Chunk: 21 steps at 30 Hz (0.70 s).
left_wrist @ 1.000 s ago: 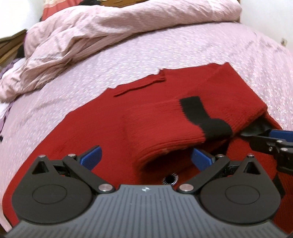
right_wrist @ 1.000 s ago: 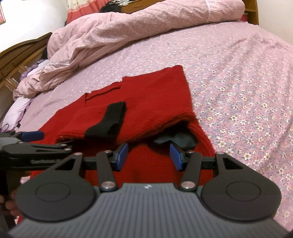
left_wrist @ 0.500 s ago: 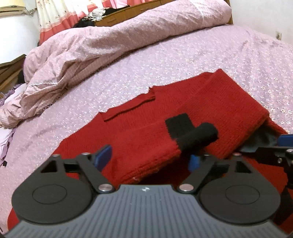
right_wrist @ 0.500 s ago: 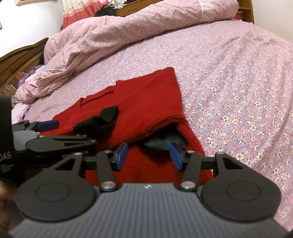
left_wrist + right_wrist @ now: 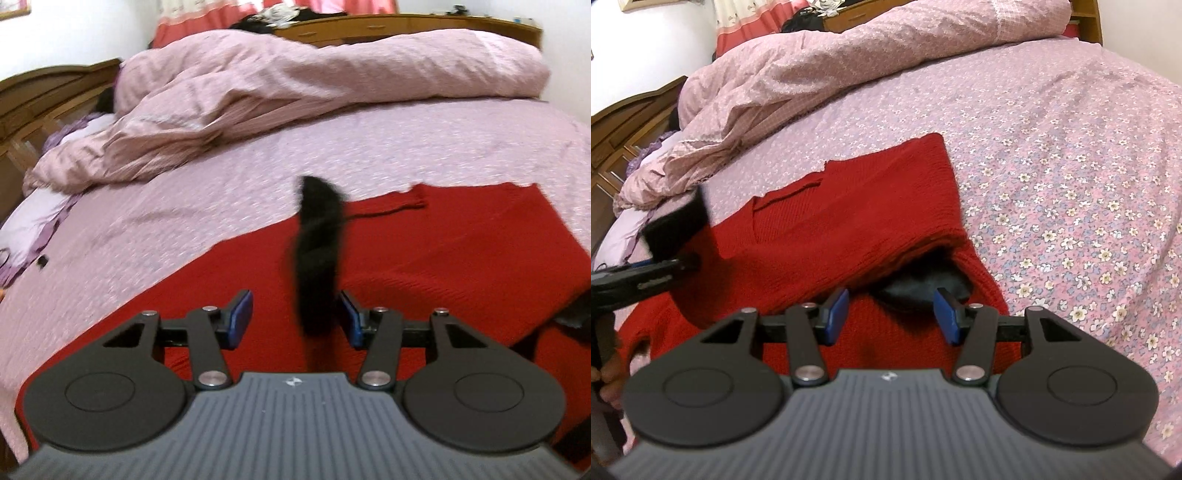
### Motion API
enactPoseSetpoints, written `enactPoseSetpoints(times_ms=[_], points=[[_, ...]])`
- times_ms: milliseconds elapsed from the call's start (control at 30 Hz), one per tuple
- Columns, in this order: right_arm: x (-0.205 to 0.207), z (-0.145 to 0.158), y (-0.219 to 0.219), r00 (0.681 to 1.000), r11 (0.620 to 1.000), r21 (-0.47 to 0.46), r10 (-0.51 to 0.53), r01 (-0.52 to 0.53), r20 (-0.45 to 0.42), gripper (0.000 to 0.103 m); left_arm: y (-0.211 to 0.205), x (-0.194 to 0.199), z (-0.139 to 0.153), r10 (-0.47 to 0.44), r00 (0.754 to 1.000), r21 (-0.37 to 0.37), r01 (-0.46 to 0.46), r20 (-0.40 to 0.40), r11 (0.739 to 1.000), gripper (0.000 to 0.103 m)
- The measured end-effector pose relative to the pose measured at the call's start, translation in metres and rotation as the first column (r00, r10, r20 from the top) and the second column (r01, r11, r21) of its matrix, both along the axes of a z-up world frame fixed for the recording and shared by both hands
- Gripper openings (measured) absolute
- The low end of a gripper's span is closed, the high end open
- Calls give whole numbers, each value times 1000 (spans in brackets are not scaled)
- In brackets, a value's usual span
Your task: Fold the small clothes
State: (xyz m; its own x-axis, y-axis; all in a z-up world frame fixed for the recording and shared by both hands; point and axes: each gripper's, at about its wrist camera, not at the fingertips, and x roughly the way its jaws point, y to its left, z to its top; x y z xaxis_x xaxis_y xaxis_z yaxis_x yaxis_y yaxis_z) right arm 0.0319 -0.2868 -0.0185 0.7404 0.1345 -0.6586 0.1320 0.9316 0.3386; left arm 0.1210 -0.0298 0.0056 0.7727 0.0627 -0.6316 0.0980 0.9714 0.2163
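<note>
A red knit sweater (image 5: pixel 461 251) lies spread on the bed, its right side folded over the body (image 5: pixel 871 218). My left gripper (image 5: pixel 295 319) hangs over the sweater's left part with its jaws closing. The sleeve's black cuff (image 5: pixel 319 251) stands upright between them, against the right pad, with a gap to the left pad. In the right wrist view the cuff (image 5: pixel 677 221) sticks up above one of the left fingers (image 5: pixel 650 278). My right gripper (image 5: pixel 892 315) stands open, low over the sweater's near hem. A dark piece of fabric (image 5: pixel 923 288) peeks from under the fold just beyond it.
The bed has a pink flowered sheet (image 5: pixel 1071 177), with a bunched pink duvet (image 5: pixel 295 92) across its far side. A wooden headboard (image 5: pixel 33 92) stands at the left and a wooden cabinet (image 5: pixel 406 26) behind. A hand (image 5: pixel 605 384) grips the left tool's handle.
The left gripper has swung left and lifted the sleeve off the folded sweater, so the black cuff now stands up between its narrowing jaws. The right gripper has kept still.
</note>
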Motion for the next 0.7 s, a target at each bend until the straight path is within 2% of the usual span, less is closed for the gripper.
enactPoseSetpoints(times_ms=[200,367,433,533,700], points=[[3,0,5,1000,1000,-13,12,-12,-2,54,41,1,-11,84,995,-20,-85,-51,996,59],[6,1,8,1000,999,-33,21,-22,-7,54,65,-6,-18,103,992,-37,-106,-68,994,60],[8,3,9,1000,999,-47,26,-26,-3,54,75,-8,-19,105,992,-51,-109,-67,993,69],[13,8,8,999,997,-70,34,-34,7,54,87,-13,-17,105,993,-86,-109,-49,990,76],[27,13,4,999,994,-102,31,-28,21,54,102,-12,-12,116,993,-132,-118,-29,984,81]])
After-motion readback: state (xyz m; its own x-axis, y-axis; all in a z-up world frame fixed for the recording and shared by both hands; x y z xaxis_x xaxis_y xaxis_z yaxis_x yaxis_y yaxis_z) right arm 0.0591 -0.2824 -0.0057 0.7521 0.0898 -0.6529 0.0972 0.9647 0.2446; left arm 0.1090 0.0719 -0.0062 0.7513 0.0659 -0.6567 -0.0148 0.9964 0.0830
